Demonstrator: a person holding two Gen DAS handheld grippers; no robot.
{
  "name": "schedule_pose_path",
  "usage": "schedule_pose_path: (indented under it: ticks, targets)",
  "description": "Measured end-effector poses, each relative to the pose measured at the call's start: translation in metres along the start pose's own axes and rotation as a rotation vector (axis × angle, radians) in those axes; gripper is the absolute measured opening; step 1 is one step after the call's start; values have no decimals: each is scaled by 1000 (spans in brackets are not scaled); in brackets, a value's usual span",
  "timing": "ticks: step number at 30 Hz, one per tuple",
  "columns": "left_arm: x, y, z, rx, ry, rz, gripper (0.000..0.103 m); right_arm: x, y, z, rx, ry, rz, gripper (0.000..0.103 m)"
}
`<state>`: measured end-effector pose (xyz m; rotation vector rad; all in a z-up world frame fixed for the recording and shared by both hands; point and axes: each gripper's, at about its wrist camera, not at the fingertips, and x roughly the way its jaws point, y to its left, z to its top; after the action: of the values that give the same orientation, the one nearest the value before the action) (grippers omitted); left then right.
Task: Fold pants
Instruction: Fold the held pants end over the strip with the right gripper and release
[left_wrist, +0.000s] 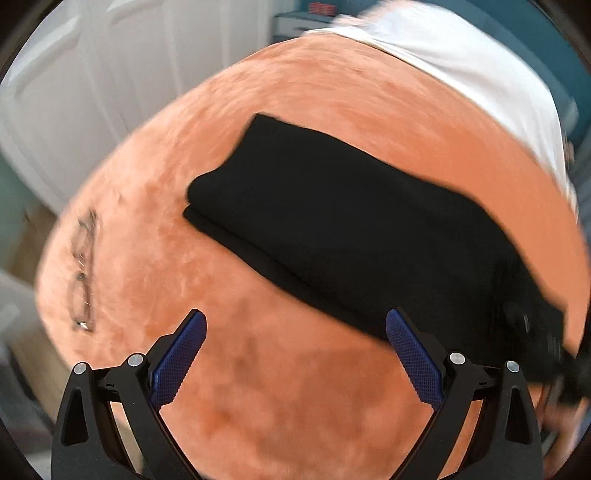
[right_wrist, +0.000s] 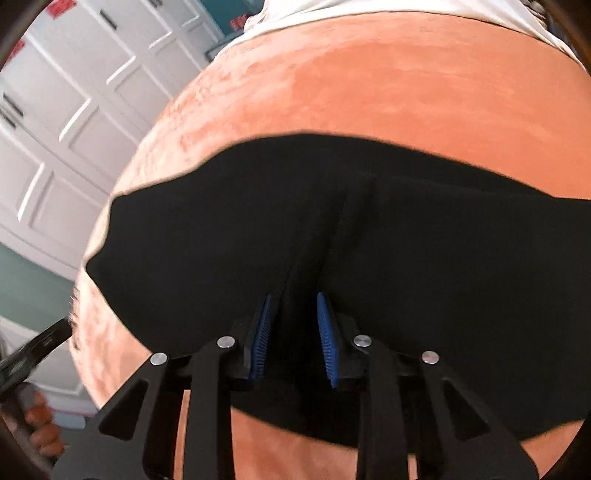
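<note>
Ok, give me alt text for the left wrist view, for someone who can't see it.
Black folded pants lie on an orange blanket, beyond the left hand-held gripper, whose jaws stand wide open and hold nothing. Eyeglasses rest on the blanket at left.

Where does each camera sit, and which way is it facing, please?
Left wrist: on the left gripper, open, angled down at the blanket, pants and glasses.
Right wrist: on the right gripper, low over the pants, a ridge of cloth between its fingers; a hand shows lower left.
Shared: pants, blanket.
</note>
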<state>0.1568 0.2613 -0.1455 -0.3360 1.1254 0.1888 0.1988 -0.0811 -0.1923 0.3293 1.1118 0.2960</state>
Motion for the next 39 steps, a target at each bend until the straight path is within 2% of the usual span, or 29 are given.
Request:
schedule_pose_path:
  ticks: [4,6,9,14,16,17,18,21,24,27,28,29,30,31,32,33,36,39]
  targets:
    - [38,64,31,-298,54,-97,94,-29,3,-9,-17,-53,-5,29]
    - [54,78,42,-361,68,-117,94,-35,0,-17,-6,-56,0,31]
    - [65,78,48,-390,71,-141,94,-33,-6,-27,3,-37,-22,31]
    - [71,57,54,-302,69,-69,95,-32,-16,-23,62,-55,-31,31]
    - [75,53,54,-273,72,-31,95,-28,-11,-11,67,-63,-37,31]
    - [76,48,53,-251,75,-4,95,-25,-5,-6,53,-55,-51,41]
    - [78,47,54,-234,73,13,95,-17,0,2,27,-32,-77,57]
    - [81,34,53,-160,69,78,95,7,15,15,-20,-3,-130,69]
    - [82,23,51,-86,61,133,95,34,30,13,-114,26,-265,74]
    - [78,13,48,-18,30,171,95,55,53,0,-262,-1,-412,65]
    - [76,10,48,5,18,184,95,57,54,-2,-278,-11,-430,62]
    - [74,7,46,22,11,194,95,56,54,-3,-276,-16,-437,53]
    - [72,4,46,44,1,209,95,54,52,-1,-263,-20,-444,38]
    - [74,3,48,58,-4,219,95,52,49,3,-242,-20,-433,34]
    - [74,2,48,67,-5,225,95,47,45,7,-209,-19,-408,21]
    - [75,1,48,72,-5,226,95,45,45,11,-184,-21,-392,17]
    - [75,2,47,67,2,216,95,36,43,21,-111,-28,-323,16]
    - [76,2,47,72,5,222,95,38,54,22,-102,-29,-272,16]
